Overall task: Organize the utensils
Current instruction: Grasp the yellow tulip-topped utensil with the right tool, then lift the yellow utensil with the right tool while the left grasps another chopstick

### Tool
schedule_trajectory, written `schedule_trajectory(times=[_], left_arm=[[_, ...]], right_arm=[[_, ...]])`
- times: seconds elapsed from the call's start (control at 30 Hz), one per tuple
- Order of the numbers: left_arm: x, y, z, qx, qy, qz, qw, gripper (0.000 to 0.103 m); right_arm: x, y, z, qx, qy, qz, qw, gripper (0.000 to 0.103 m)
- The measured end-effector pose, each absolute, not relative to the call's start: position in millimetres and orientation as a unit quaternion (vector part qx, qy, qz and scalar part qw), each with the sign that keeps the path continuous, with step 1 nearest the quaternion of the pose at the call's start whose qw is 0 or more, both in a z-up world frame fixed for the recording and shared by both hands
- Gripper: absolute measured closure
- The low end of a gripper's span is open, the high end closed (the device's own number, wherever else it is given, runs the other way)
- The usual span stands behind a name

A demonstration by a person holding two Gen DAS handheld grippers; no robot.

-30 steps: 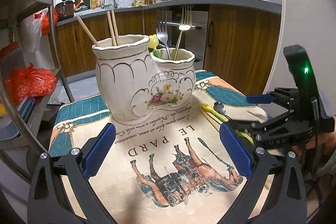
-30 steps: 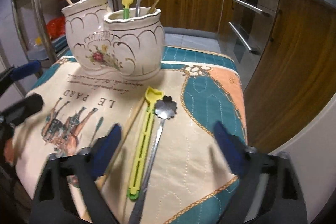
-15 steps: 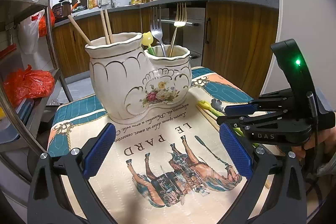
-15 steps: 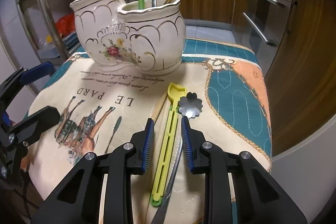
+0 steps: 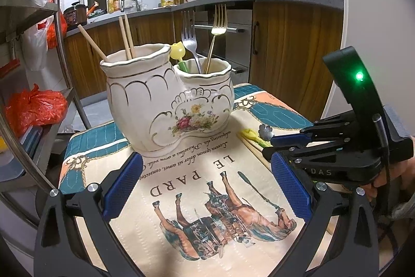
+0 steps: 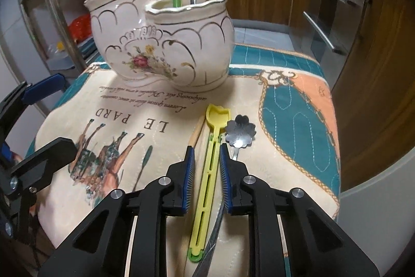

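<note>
Right gripper low over the bench, jaws just been closing around the yellow pick. Pads flank the shaft; contact uncertain. Spoon lies just beside, chopstick on the other side. Close fully before lifting, keep spoon clear, then carry to holder. Left gripper spread, empty.
</note>
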State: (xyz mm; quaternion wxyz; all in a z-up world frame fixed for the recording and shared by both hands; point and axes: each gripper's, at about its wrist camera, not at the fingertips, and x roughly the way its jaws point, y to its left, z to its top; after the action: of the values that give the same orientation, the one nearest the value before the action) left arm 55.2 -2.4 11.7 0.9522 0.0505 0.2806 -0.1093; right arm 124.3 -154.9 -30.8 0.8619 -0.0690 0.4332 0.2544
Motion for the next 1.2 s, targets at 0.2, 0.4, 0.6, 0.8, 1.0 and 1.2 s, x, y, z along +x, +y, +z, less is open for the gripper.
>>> schedule_trajectory(times=[0.2, 0.4, 0.6, 0.8, 1.0, 1.2], left_arm=[[54, -3, 13, 0.056, 0.279, -0.108, 0.952, 0.006], [55, -2, 19, 0.043, 0.284, -0.099, 0.953, 0.006], [59, -19, 14, 0.035, 0.329, -0.090, 0.939, 0.006], [62, -47, -5, 0.026, 0.386, -0.100, 0.917, 0.006], [61, -81, -20, 0.073, 0.412, -0.098, 0.903, 0.019], [61, -92, -27, 0.086, 0.425, -0.087, 0.897, 0.043]], right_arm=[[124, -157, -27, -0.054, 0.428, 0.258, 0.865, 0.092], [123, -169, -18, -0.027, 0.415, 0.267, 0.869, 0.093], [116, -186, 0, -0.006, 0.386, 0.272, 0.881, 0.093], [113, -198, 8, 0.005, 0.376, 0.269, 0.887, 0.093], [110, -206, 13, 0.009, 0.368, 0.270, 0.890, 0.093], [107, -214, 17, 0.018, 0.362, 0.269, 0.892, 0.093]])
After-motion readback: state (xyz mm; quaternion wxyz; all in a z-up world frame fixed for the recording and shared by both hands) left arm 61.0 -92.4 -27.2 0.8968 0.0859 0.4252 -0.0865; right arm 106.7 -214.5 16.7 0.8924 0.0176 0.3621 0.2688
